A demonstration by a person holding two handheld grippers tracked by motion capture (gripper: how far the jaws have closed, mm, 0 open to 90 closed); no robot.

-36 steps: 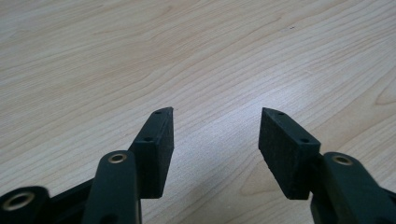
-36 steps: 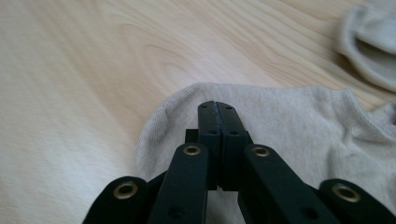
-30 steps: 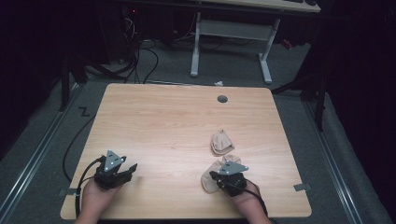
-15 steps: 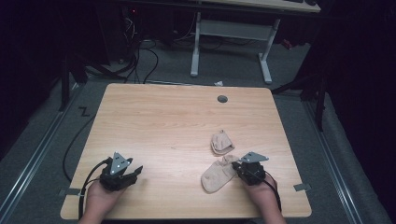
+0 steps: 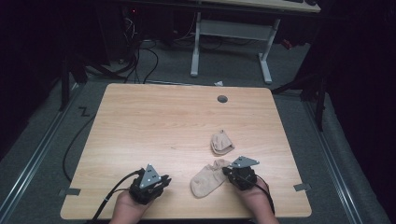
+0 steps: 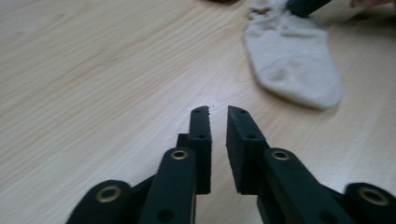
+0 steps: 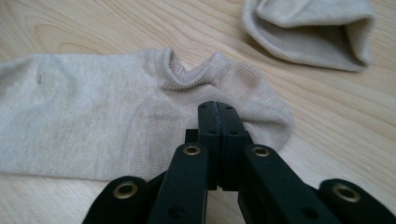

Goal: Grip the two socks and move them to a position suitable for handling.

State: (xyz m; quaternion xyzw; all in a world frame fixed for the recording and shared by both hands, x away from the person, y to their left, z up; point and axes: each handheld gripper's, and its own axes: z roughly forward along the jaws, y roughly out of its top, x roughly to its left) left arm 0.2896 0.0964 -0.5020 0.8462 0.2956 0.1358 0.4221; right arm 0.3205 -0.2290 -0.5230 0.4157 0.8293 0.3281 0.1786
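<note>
The right gripper [image 7: 218, 106] has its jaws pressed together, the tips over the heel end of a flat beige ankle sock [image 7: 116, 121] that lies on the wooden table [image 7: 336, 121]; whether any fabric is caught between them cannot be told. In the high view this gripper [image 5: 229, 171] sits at the sock's [image 5: 208, 178] right end, near the table's [image 5: 154, 121] front edge, held by the right hand [image 5: 252, 198]. A second, folded beige sock [image 5: 221, 142] lies just beyond, apart from the first.

The left gripper [image 6: 218, 111] has its jaws slightly parted with nothing between them, low over bare wood. The flat sock [image 6: 292, 65] lies ahead of it and to its right, well clear of the tips. In the high view the left gripper [image 5: 161, 182] is held by the left hand [image 5: 128, 207] near the front edge.

No writing or label can be read on the socks.

The right gripper view shows the folded sock's [image 7: 310, 30] open cuff and the ribbed notch of the flat sock's opening; the high view adds a round grommet hole [image 5: 222, 99] near the table's far edge.
</note>
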